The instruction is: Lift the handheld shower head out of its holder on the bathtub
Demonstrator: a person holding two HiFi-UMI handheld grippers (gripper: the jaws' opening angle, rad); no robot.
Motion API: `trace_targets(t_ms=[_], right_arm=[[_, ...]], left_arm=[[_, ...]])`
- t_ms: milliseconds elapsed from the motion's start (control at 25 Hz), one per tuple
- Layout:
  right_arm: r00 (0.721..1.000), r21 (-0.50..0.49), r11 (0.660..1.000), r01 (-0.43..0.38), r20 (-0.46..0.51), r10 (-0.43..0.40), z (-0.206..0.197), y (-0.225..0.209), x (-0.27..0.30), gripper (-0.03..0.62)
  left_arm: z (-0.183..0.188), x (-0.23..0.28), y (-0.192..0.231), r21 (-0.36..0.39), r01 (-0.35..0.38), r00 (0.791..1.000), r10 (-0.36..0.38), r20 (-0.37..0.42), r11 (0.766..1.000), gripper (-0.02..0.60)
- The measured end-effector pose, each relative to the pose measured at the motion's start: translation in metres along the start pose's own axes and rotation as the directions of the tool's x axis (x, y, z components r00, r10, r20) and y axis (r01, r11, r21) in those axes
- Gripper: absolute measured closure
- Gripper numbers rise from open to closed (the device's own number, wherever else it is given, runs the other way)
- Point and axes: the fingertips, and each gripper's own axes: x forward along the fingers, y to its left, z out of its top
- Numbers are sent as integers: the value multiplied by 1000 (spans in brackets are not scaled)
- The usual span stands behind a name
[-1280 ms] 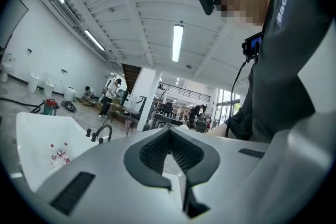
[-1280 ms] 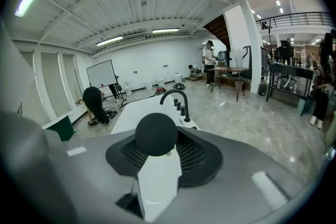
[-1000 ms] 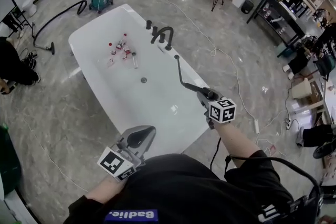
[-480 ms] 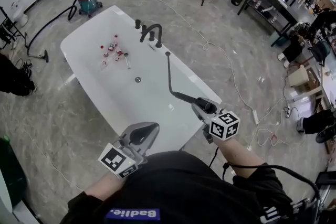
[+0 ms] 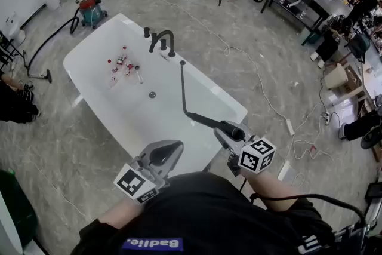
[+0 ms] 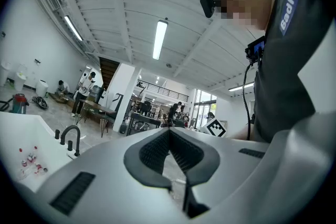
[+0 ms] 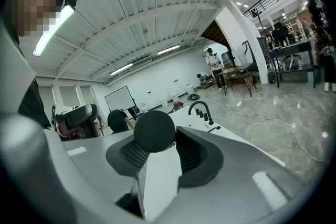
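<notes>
Head view: R tongs (image 5: 227, 134) clenched on the shower head (image 5: 234, 130). It's lifted clear and sits well away from the faucet (image 5: 162, 42), over the tub (image 5: 80, 48) end opposite it. The hose (image 5: 182, 89) runs back toward the faucet. L tongs (image 5: 161, 154) closed, empty, also far from the faucet.

L gripper view: pads meet, nothing btwn them.

R gripper view: the head's black round end sits btwn my pads.

I reckon it's rigid, light and smooth, so prob slippery, and the hose will tug. Best hold: mid-handle, approx where I have it.
</notes>
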Motion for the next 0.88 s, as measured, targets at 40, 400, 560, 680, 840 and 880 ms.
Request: trace_targets(t_ms=[40,400,560,680,840,880], right_arm=[[1000,-1,1000,5,1,-5,0,2,-4,462],[1000,-2,1000,-15,17,15,-1,33,-27,462],[999,-44,998,-40,13,41,-1,52,-30,462],[998,-43,997,-63,21,64,2,61,-33,462],[997,-69,995,-77,18,79,2,77,-35,462],[997,-76,994,-78,19,80,2,78,-36,462]], left_arm=[[0,2,-2,2,3,1000,-3,1,1000,578],[-4,-3,-17,16,25,1000,-25,-12,1000,578],[-6,-4,-24,20,36,999,-35,-14,999,578],[-5,-4,-29,29,43,999,-42,-16,999,578],[-5,-8,-33,44,57,998,-56,-35,997,578],[-6,-7,-35,49,60,998,-58,-39,997,578]])
